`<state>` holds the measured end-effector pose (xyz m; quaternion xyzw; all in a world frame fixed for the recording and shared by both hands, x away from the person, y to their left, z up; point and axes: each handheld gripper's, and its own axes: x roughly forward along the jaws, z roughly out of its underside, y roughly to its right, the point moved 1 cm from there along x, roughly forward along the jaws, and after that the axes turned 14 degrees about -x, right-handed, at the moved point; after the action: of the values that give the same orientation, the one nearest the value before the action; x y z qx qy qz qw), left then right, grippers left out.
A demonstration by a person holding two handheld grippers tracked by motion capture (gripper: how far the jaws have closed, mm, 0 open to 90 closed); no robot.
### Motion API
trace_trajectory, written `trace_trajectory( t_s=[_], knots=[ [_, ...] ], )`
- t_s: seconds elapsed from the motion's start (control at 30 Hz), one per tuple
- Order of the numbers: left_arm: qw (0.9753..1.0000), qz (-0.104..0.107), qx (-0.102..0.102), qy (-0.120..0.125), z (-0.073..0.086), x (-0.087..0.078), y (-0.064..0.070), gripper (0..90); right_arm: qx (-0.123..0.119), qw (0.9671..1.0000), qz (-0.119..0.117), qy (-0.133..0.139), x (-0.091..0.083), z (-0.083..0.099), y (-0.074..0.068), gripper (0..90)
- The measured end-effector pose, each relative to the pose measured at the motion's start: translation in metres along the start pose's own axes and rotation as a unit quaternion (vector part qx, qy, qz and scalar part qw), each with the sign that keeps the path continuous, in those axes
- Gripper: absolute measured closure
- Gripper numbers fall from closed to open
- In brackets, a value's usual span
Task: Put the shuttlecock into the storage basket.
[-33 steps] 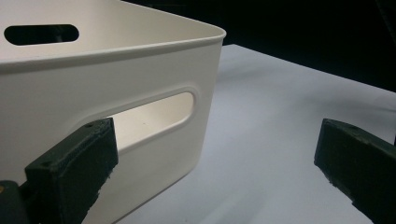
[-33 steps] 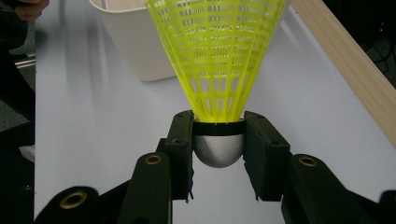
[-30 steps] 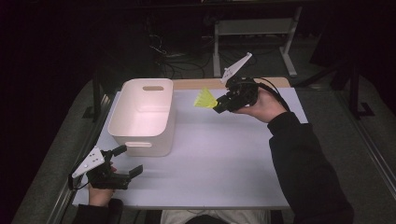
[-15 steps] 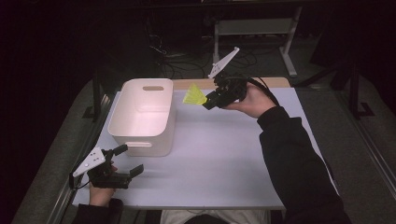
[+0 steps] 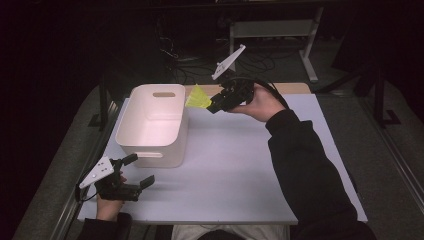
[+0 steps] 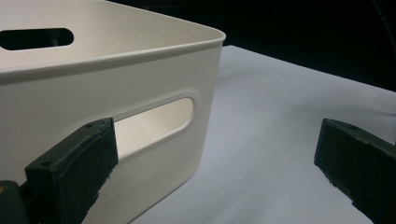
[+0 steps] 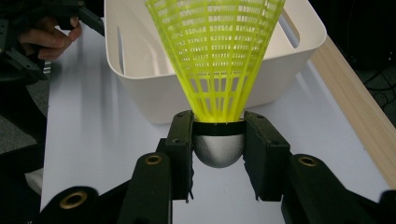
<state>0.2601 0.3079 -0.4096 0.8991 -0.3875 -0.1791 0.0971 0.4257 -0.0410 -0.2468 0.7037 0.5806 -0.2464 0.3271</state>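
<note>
Yellow shuttlecock (image 5: pixel 198 97) hangs at the white bin's (image 5: pixel 150 150) far right rim, its cork pinched in the right gripper's (image 5: pixel 214 106) fingers. Next: carry left over the bin, release. Left gripper (image 5: pixel 139 170) rests open on the counter (image 5: pixel 240 165).

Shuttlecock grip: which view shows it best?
The right gripper view: the right tongs clamp the shuttlecock at its grey cork base, skirt pointing toward the bin. The high view shows it as a small yellow shape.

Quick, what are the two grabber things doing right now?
Left gripper: open, holding nothing, near the white bin.
Right gripper: closed on the yellow shuttlecock, gripping its grey cork end.
</note>
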Motion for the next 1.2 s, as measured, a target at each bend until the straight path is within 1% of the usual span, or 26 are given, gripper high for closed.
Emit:
trace_trajectory(
  t_s=[0.27, 0.4, 0.63, 0.87, 1.2],
  knots=[
    [1.0, 0.001, 0.001, 0.0, 0.0, 0.001, 0.0, 0.0, -0.006, 1.0, -0.007, 0.002, 0.01, -0.015, -0.004, 63.3],
    [1.0, -0.001, 0.004, -0.003, 0.0, 0.002, -0.001, 0.0, -0.013, 0.9999, -0.01, 0.004, 0.015, -0.022, -0.006, 63.3],
    [1.0, -0.001, 0.003, -0.005, 0.0, 0.002, -0.001, 0.0, -0.013, 0.9997, -0.017, 0.012, 0.021, -0.033, -0.01, 63.3],
    [1.0, -0.001, 0.003, -0.006, 0.0, 0.002, -0.001, 0.0, -0.014, 0.9994, -0.027, 0.014, 0.034, -0.042, -0.014, 63.3],
    [1.0, 0.0, 0.004, -0.007, 0.0, 0.002, -0.001, 0.0, -0.024, 0.9988, -0.042, 0.01, 0.051, -0.055, -0.017, 63.3]
  ],
)
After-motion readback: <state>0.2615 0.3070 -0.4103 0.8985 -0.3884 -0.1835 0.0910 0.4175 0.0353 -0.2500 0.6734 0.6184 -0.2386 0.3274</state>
